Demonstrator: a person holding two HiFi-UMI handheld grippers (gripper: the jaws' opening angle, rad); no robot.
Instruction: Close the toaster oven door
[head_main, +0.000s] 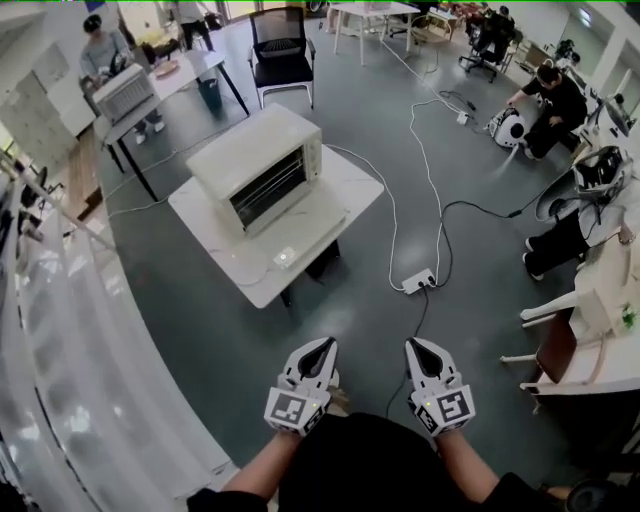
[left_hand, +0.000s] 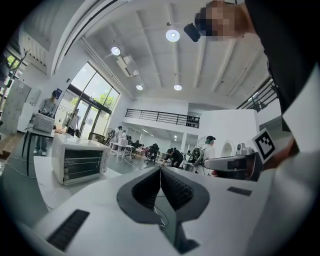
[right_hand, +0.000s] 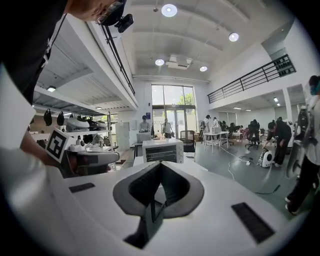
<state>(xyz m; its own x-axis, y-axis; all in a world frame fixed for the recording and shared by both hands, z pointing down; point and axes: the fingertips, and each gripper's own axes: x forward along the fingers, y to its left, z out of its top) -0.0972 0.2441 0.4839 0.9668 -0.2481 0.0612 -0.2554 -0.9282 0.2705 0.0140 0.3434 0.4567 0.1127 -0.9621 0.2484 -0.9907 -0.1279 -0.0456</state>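
The toaster oven (head_main: 262, 160) sits on a white bench (head_main: 355, 185), with its door (head_main: 300, 228) folded down in front. The left tongs (head_main: 324, 345) and right tongs (head_main: 414, 346) are both pinched together and empty, well apart from it.

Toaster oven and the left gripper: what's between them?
Head view: bare grey floor, then the near edge of the white table, then the toaster oven.

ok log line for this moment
toaster oven door: open | left tongs: shut, empty | right tongs: shut, empty | contact: none
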